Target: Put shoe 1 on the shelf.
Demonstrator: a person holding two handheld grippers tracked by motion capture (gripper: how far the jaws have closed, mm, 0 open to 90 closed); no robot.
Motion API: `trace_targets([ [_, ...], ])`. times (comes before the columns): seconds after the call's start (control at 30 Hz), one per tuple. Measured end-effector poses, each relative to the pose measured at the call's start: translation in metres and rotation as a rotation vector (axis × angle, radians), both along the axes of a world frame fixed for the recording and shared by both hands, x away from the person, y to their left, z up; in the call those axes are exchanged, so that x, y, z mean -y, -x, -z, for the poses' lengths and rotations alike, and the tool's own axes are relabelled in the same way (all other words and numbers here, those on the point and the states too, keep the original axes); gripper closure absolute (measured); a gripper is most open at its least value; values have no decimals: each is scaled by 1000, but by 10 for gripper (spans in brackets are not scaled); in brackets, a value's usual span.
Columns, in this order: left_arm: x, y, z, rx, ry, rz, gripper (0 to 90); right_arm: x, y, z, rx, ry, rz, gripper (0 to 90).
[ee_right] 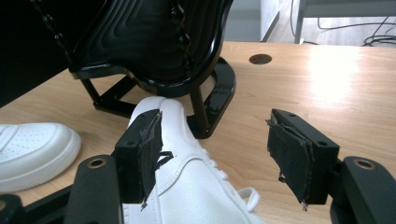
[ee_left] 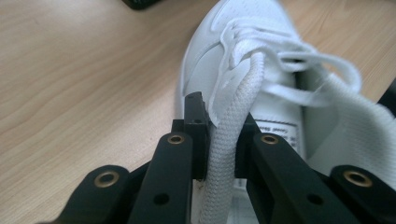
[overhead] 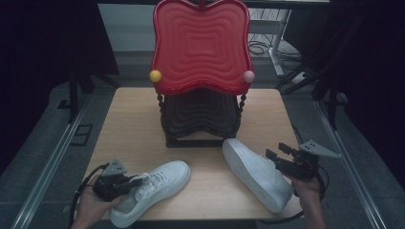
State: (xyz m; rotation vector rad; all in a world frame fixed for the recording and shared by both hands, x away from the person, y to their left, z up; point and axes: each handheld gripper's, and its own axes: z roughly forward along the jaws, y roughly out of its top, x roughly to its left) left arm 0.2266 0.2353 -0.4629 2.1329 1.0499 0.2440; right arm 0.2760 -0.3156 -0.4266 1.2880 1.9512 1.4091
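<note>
- At the lower left of the high view, the left gripper (overhead: 135,180) sat against the left sneaker (overhead: 157,188), whose heel end was partly covered by the person's left hand (overhead: 93,206).
- In the left gripper view, the jaws were nearly closed, pinching the padded collar edge (ee_left: 231,140) of that shoe; the white laces (ee_left: 280,56) blurred toward the upper right, and the printed label inside was too small to read.
- At the lower right of the high view, the right gripper (overhead: 276,151) hovered at the side of the right sneaker (overhead: 255,172), held by the right hand (overhead: 308,186).
- In the right gripper view, the jaws stood wide apart and held nothing; the shoe lay beneath the left jaw, cut off at the bottom edge.
- The two-tier rack stood at the centre of the table (overhead: 133,124): its red tray (overhead: 201,45) hid much of the black tray (overhead: 200,112) below.
- The table's near edge was cut off at the bottom of the frame.
</note>
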Motion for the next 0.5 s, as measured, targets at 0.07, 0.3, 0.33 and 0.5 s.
trace_targets([
  [0.07, -8, 0, -3, 8, 54, -21, 820, 2, 0, -1, 3, -9, 10, 353],
  [0.3, -48, 2, -16, 28, 333, -117, 817, 4, 1, -2, 13, -29, 28, 353],
  [0.33, -54, 2, -17, 35, 374, -134, 817, 5, 1, -3, 15, -29, 28, 353],
  [0.5, -74, 4, -19, 63, 498, -210, 814, 6, 1, -3, 20, -38, 38, 353],
])
